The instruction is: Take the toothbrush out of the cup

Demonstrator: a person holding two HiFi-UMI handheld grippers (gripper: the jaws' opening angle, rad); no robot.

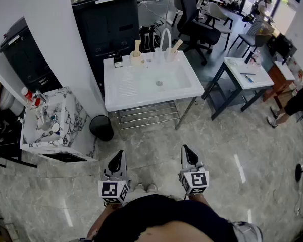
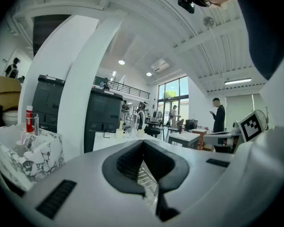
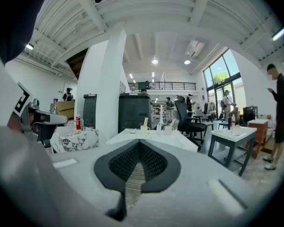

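A white sink table (image 1: pixel 116 92) stands ahead of me across the floor. On its back edge sits a cream cup (image 1: pixel 136 58) with a pale brush handle (image 1: pixel 137 45) standing upright in it. A second cup (image 1: pixel 171 54) with a slanted handle stands right of the arched faucet (image 1: pixel 165 38). The same cups show small and far in the right gripper view, the cream cup (image 3: pixel 145 126) to the left. My left gripper (image 1: pixel 119 154) (image 2: pixel 143 142) and right gripper (image 1: pixel 186 148) (image 3: pixel 139 142) are held close to my body, far short of the table. Both are shut and hold nothing.
A marble-patterned stand (image 1: pixel 70 130) with bottles is at the left, with a black bin (image 1: pixel 101 127) beside it. A dark cabinet (image 1: pixel 108 14) stands behind the sink. An office chair (image 1: pixel 197 26), a small white table (image 1: pixel 245 73) and a standing person (image 1: pixel 298 102) are at the right.
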